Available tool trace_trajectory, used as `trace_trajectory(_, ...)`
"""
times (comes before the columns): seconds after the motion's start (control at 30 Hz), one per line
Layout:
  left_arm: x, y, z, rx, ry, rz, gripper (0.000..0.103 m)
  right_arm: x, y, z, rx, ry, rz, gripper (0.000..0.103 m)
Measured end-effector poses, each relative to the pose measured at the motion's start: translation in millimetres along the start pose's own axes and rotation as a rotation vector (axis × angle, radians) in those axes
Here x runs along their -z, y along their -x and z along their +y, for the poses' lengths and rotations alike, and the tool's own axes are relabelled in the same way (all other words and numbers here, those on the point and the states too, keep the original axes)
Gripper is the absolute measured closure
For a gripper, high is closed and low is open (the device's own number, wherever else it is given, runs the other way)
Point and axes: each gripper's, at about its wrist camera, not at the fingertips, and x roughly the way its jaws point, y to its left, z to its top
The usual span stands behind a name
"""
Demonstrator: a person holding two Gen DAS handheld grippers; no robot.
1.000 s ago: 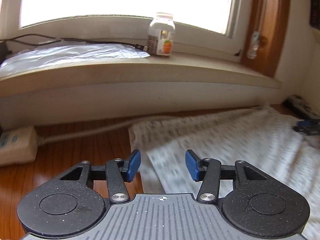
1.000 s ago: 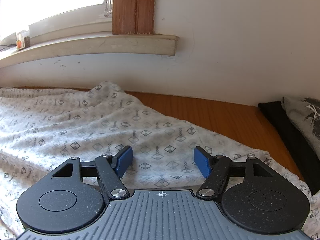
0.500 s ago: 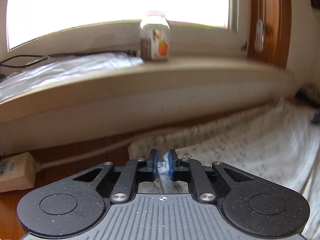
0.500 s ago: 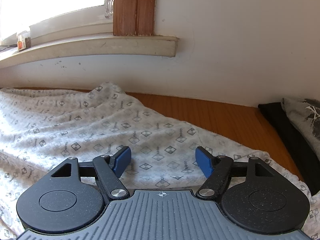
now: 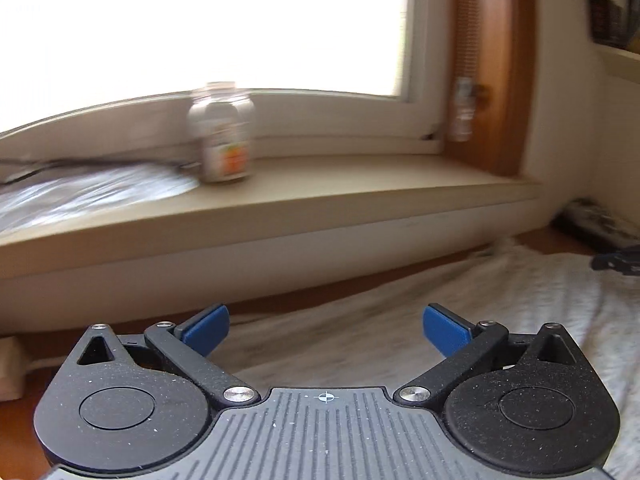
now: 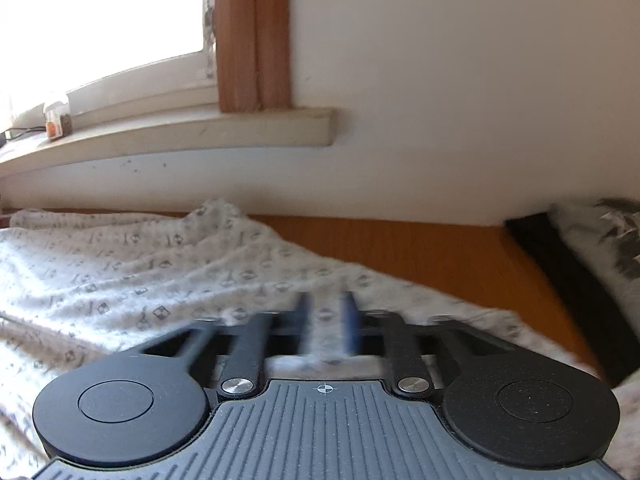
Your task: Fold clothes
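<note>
A white garment with a small grey diamond print (image 6: pixel 120 264) lies spread and wrinkled over the wooden table (image 6: pixel 400 244). My right gripper (image 6: pixel 327 324) is at its near right part. The blue pads are blurred and pinched close together, with a fold of the fabric between them. In the left wrist view the same garment (image 5: pixel 500 292) stretches off to the right. My left gripper (image 5: pixel 325 328) stands open above its left end, pads wide apart and holding nothing.
A windowsill (image 5: pixel 360 184) runs along the back with a labelled jar (image 5: pixel 222 136) and a plastic sheet on it. A white power strip (image 5: pixel 10 368) sits at the far left. Dark cloth (image 6: pixel 568 264) and a grey printed one (image 6: pixel 600 232) lie at the right.
The left gripper, shut on the garment's edge half a second ago, has opened wide and let it go. The right gripper has gone from open to pinched on the fabric.
</note>
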Motion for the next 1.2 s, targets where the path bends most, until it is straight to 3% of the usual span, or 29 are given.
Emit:
trace_trajectory(0.17,0.6,-9.7,-52.5,0.105,-0.046,0.013,0.0,5.7,10.0,-20.8,0.053,0.008,0.028,0.088)
trace_trajectory(0.27,10.9,-22.8,-79.9,0.156,-0.096,0.059,0.0,11.5,5.6,-29.3,0.037,-0.013,0.043,0.088)
trace_trajectory(0.37,25.4,-38.3,-90.2,0.146,-0.145,0.113,0.0,14.4,-2.5,-28.8,0.035,0.0,0.066,0.085)
trace_trajectory(0.53,37.9,-58.5,-83.1,0.117,-0.136,0.203,0.003,16.5,-9.8,-30.4,0.021,0.0,0.086,0.082)
trace_trajectory(1.2,4.8,-117.8,-62.4,0.017,-0.133,0.215,0.001,-26.4,-86.8,-52.7,-0.004,0.005,0.086,0.082)
